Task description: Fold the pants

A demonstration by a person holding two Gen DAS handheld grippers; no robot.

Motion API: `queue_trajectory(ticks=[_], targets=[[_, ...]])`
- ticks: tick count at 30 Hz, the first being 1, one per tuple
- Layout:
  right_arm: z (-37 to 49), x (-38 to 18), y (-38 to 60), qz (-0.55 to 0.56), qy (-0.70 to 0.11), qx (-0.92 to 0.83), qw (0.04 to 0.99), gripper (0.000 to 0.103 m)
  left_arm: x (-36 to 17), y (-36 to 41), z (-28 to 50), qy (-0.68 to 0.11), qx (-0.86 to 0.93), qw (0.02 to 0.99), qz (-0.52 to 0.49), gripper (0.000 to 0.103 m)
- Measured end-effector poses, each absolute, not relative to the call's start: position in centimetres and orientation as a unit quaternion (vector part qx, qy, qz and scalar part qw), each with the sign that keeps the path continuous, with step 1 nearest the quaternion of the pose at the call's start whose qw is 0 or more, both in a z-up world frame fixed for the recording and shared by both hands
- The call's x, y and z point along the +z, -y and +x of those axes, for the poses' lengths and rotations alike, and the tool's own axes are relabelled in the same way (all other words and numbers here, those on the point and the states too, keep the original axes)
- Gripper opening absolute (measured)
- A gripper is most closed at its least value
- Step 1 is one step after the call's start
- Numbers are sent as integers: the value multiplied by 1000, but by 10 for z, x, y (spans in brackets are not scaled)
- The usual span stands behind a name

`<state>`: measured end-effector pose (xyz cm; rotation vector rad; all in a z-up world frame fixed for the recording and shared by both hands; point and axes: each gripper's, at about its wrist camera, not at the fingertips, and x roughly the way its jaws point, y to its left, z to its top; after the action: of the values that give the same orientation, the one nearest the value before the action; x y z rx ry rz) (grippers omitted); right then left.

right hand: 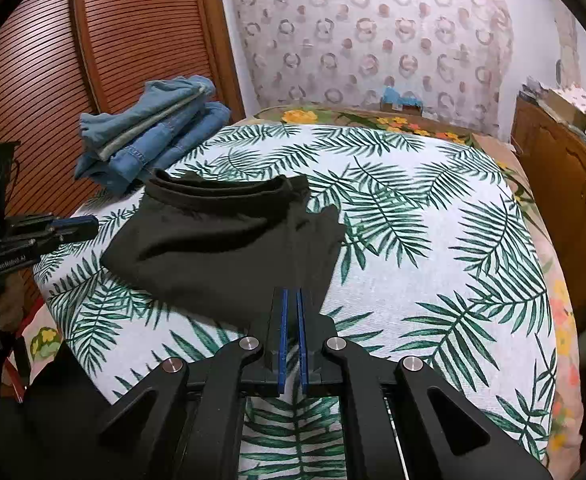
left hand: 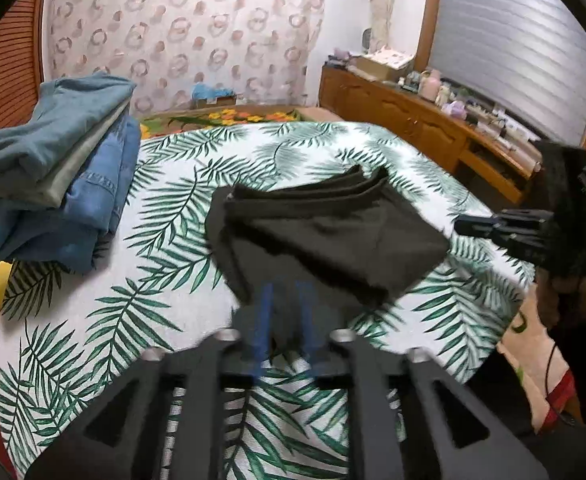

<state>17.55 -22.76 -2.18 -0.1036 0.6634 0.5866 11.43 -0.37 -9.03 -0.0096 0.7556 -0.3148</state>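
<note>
Black pants [left hand: 333, 236] lie folded into a thick square on the palm-leaf bed cover [left hand: 133, 320], waistband edges stacked at the far side. My left gripper [left hand: 286, 290] is blurred, at the pants' near edge, blue pads apart and nothing pressed between them. In the right wrist view the left gripper [right hand: 93, 226] hovers just off the left corner of the pants [right hand: 221, 248]. My right gripper [right hand: 291, 294] has its blue pads almost touching at the pants' near edge, with no cloth seen in them. In the left wrist view the right gripper [left hand: 459, 226] sits just off the right corner.
A stack of folded blue jeans [left hand: 53, 168] [right hand: 153, 136] rests at the bed's far left. A wooden cabinet [left hand: 393, 120] with clutter on top runs along the right, and a slatted wooden door [right hand: 53, 60] stands on the left. The bed cover [right hand: 433, 280] is bare to the right of the pants.
</note>
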Motion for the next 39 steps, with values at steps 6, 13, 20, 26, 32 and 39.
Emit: queue_trajectory(ticks=[6,13,20,26,32,39], targets=[[178,-21,225,-43,-323,282,902,13,-104,6,116,-386,-160,909,-9,41],[186,-32,211,-64,-342,271,898,23,-119,10,122,-403,-157,901,-5,41],[191,-39,202,-75,-350,268,895,22,-124,12,124,-399,-172,901,-4,24],[183,-34,206,-75,-325,273,902,6,-109,12,112,-362,-168,917,5,12],[159,-24,227,-46,-302,278,911,5,-96,2,102,-349,-165,922,10,11],[133,-21,238,-36,-303,289,908,5,-97,0,86,-356,-178,918,5,11]])
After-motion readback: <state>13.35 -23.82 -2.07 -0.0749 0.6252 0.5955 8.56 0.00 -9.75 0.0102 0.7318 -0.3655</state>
